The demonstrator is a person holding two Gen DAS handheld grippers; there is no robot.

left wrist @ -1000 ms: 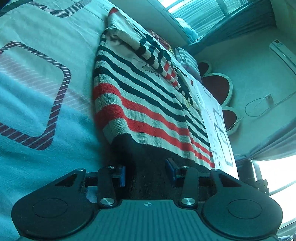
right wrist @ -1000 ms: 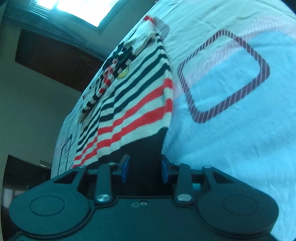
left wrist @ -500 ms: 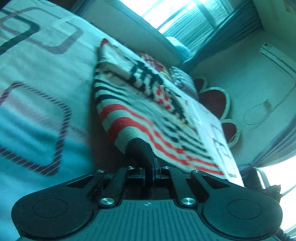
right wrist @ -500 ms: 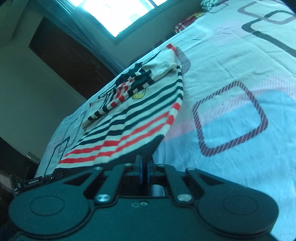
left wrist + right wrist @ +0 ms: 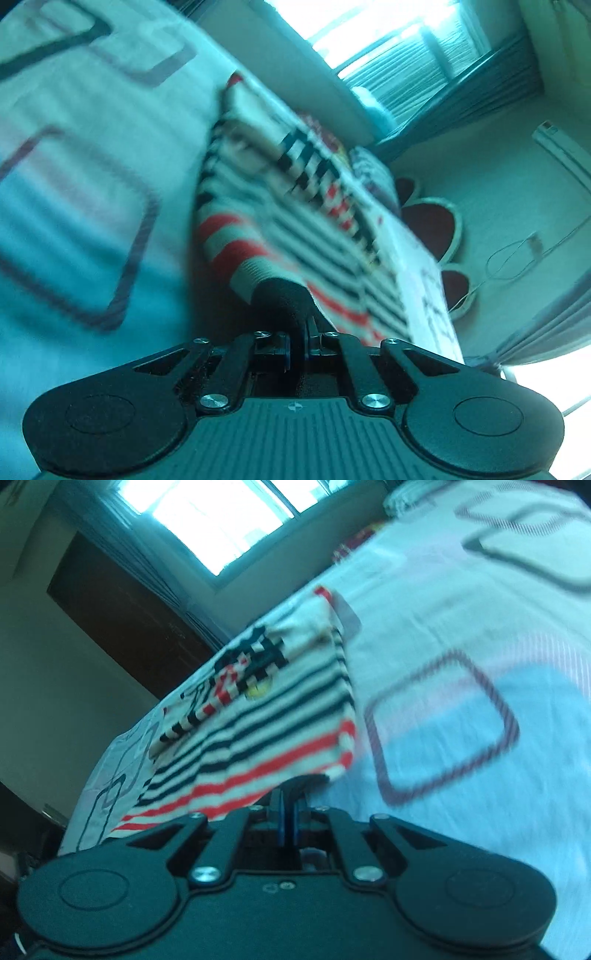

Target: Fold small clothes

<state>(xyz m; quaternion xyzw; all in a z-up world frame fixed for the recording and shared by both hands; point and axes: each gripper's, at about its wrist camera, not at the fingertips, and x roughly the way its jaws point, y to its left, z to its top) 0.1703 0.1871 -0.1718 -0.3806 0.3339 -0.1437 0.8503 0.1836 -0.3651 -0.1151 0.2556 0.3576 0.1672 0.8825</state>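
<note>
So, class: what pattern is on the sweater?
Cream sweater with navy and red stripes, dark hem; clearest in the right wrist view.

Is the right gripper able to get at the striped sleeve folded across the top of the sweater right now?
Probably not as things stand. The right gripper is shut on the dark hem of the striped sweater, and the sleeve lies farther up the garment on the bedsheet. It would have to let go first.

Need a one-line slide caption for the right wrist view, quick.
Right claw shut on the dark hem of the striped sweater, lifting its corner off the patterned bedsheet.
</note>
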